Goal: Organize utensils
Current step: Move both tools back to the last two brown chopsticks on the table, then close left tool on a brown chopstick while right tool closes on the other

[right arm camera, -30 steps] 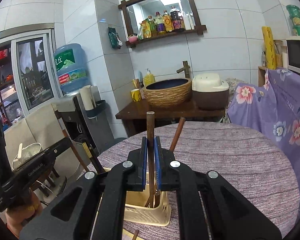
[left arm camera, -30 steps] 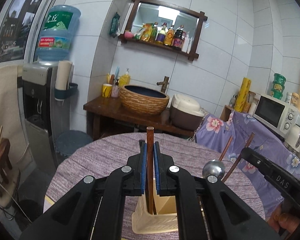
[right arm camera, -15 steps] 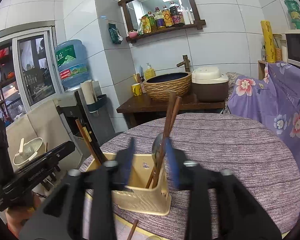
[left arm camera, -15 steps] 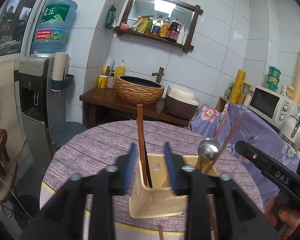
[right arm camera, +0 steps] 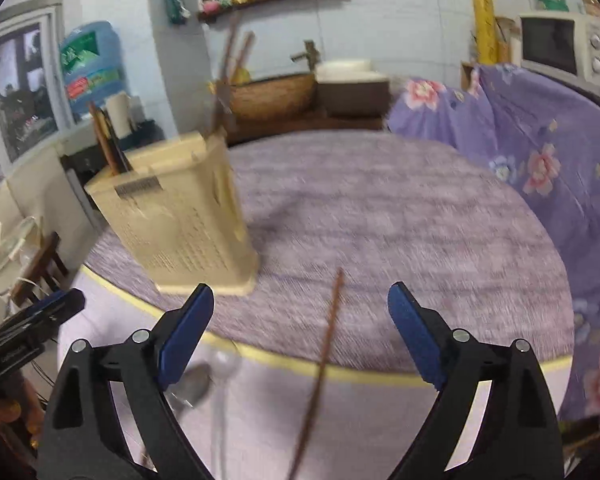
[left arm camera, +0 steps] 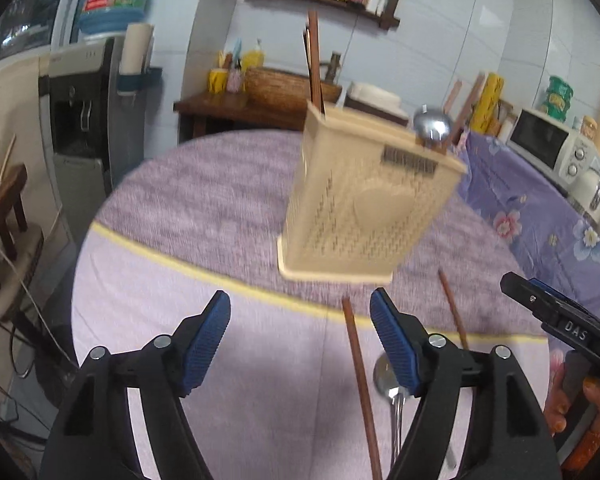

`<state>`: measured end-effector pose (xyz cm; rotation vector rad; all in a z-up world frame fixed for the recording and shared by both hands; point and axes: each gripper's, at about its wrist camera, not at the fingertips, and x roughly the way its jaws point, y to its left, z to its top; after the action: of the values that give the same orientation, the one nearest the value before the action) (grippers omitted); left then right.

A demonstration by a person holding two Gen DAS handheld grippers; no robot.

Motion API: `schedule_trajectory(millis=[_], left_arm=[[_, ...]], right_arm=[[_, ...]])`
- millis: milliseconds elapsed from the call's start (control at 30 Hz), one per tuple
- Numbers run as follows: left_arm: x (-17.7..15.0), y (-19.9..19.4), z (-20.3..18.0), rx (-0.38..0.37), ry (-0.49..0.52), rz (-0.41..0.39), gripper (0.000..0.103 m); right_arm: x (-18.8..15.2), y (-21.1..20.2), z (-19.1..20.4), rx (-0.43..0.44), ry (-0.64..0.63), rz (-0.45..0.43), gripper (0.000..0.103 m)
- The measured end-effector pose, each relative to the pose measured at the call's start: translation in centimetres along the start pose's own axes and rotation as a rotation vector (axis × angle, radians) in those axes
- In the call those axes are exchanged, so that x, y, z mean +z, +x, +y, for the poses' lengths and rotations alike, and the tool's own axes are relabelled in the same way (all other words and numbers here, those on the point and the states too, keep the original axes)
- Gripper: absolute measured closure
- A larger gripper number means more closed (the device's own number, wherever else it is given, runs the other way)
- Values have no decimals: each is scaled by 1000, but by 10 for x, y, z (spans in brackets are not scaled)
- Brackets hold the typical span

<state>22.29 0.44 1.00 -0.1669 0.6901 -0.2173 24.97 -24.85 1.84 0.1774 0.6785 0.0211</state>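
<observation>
Left wrist view: round table under a purple woven cloth [left arm camera: 220, 200], white tiled walls behind. On it stands a cream perforated plastic utensil holder [left arm camera: 364, 204] containing brown chopsticks and a steel spoon. One brown wooden chopstick [left arm camera: 360, 380] lies before it. Left gripper [left arm camera: 300, 340] and right gripper [right arm camera: 300, 334]: jaws wide apart, empty.

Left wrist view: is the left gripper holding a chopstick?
No. The left gripper is open and empty; a chopstick lies loose on the table.
</observation>
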Motion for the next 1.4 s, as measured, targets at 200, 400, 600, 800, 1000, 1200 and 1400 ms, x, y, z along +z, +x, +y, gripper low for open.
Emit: schedule_trajectory(millis=[200, 400, 600, 800, 1000, 1200, 1400], left_arm=[[-24, 15, -1, -30, -13, 100, 58], [-23, 27, -15, -74, 21, 148, 68], [-19, 54, -33, -70, 79, 202, 76], [-18, 74, -42, -30, 126, 227, 85], [-10, 84, -45, 1, 159, 232, 93], [-7, 85, -42, -10, 164, 241, 93], [-7, 88, -48, 6, 178, 240, 93]], right_arm=[[-36, 9, -15, -14, 27, 80, 18], [-39, 13, -11, -20, 18, 95, 25], [-42, 15, -8, -16, 7, 106, 31], [-40, 14, -8, -28, -1, 107, 31], [-29, 26, -8, -17, -16, 131, 38], [-7, 63, -9, -24, -22, 196, 55], [2, 90, -9, -49, -5, 239, 68]])
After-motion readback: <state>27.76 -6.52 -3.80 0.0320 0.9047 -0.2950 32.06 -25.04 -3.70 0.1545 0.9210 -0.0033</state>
